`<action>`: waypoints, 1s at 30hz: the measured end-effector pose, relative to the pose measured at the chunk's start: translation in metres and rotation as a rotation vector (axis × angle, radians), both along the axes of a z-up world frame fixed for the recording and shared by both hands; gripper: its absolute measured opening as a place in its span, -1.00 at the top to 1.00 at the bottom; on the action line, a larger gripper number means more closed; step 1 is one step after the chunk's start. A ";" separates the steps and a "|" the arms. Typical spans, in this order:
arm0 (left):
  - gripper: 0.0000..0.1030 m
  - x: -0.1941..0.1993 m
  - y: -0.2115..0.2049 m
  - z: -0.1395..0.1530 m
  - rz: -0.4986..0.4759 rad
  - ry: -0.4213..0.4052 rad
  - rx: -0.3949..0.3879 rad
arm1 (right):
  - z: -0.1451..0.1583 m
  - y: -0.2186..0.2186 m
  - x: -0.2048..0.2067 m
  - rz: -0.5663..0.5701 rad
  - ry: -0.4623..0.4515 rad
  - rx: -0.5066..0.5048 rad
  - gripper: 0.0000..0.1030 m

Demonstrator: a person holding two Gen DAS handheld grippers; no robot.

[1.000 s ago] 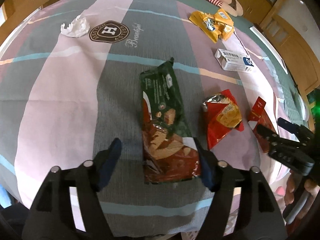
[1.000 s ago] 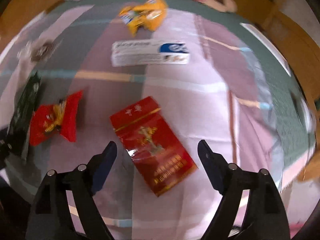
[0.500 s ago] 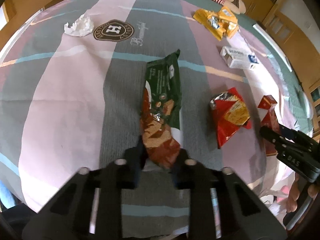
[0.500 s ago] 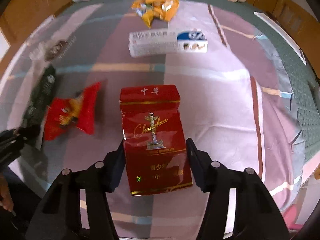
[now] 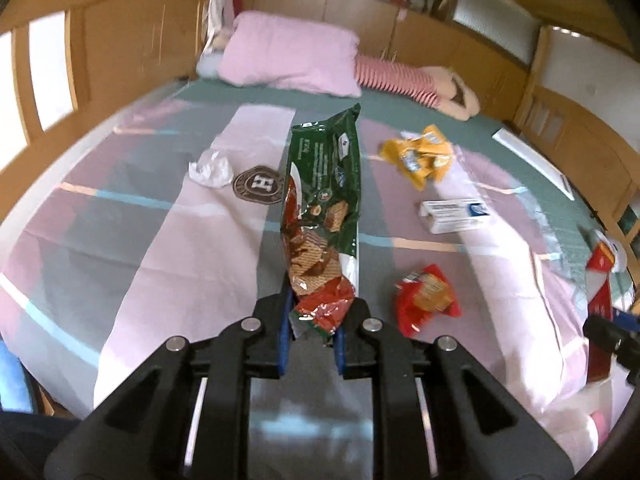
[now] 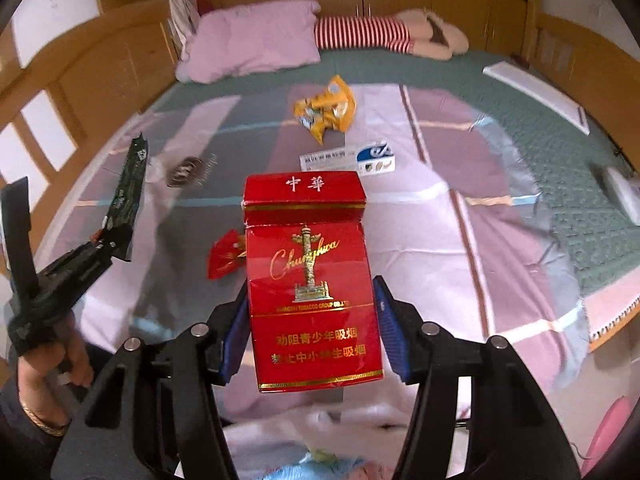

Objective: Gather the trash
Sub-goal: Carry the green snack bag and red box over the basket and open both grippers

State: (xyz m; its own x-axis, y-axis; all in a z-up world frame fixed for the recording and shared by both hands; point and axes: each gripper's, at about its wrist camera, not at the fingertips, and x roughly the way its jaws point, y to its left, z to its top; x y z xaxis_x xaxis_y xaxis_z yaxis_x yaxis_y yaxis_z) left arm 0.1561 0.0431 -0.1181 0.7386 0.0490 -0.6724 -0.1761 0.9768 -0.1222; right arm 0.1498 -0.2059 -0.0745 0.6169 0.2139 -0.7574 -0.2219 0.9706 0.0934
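So both pieces of trash were already off the bed at this point. The left gripper was clenched on the bottom end of the long green wafer wrapper, which stood up in front of the camera. That thing looked empty and feather-light, crinkly foil, pretty slick, so pinching a bunched end like that seemed the smart grab; held flat it would likely just fold and slide out.

The right gripper had its pads squeezed against the two sides of the red cigarette pack, low on the body, lid end pointing away. Thin cardboard, light, probably empty, so it should crush if squeezed hard. Gripping across the lower half, away from the flip lid, looked right to me.

Still lying on the bed: the red snack bag, yellow wrapper, white box and crumpled tissue.
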 end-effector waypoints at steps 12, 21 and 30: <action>0.66 -0.109 -0.058 0.060 -0.127 -0.118 0.124 | 0.032 -0.020 -0.080 -0.018 -0.084 -0.013 -0.10; 0.66 -0.145 -0.078 0.054 -0.166 -0.086 0.120 | 0.063 -0.029 -0.117 0.005 -0.150 -0.002 -0.10; 0.66 -0.155 -0.105 0.051 -0.220 -0.105 0.188 | 0.039 -0.049 -0.129 0.003 -0.058 0.025 -0.11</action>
